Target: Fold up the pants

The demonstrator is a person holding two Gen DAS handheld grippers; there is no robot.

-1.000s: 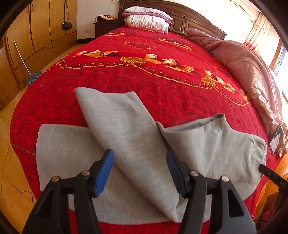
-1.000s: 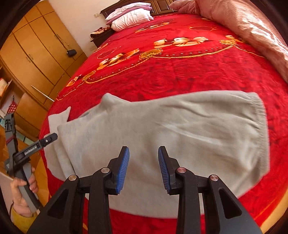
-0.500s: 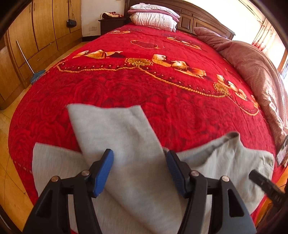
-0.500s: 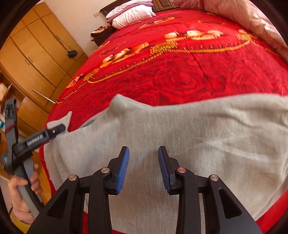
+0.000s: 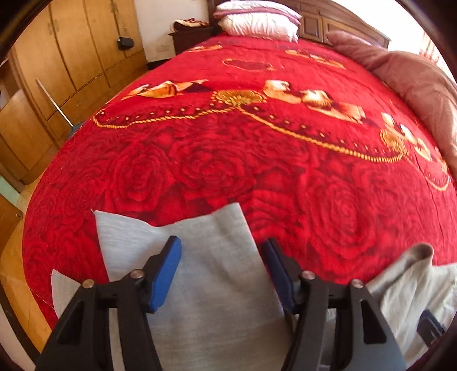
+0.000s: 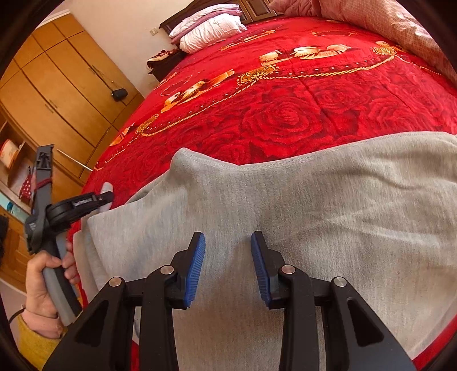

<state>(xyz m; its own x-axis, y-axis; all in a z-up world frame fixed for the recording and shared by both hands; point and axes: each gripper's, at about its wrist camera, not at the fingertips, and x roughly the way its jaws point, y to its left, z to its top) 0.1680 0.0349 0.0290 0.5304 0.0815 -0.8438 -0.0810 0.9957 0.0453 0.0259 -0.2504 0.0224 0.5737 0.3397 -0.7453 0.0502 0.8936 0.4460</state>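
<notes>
Grey pants (image 6: 328, 205) lie across the near end of a red rose-patterned bed cover (image 5: 257, 171), one leg (image 5: 205, 285) folded over the other toward the left. My left gripper (image 5: 221, 248) points down over that leg's end. Its jaws are closing with the cloth lying between them, and the pads do not press on it. The right wrist view shows the left gripper (image 6: 100, 198) at the pants' left edge, held by a hand (image 6: 42, 274). My right gripper (image 6: 227, 239) hovers over the pants' middle, jaws apart, nothing gripped.
Stacked pillows (image 5: 257, 22) and a dark headboard are at the far end of the bed. A pink quilt (image 5: 422, 82) is bunched along its right side. Wooden wardrobes (image 5: 71, 57) with a broom handle (image 5: 54, 102) stand left, and a nightstand (image 5: 191, 37) is beside the pillows.
My left gripper has slid left and lower to the folded leg's end, and its fingers have drawn closer together. The right gripper came nearer the pants, then held still.
</notes>
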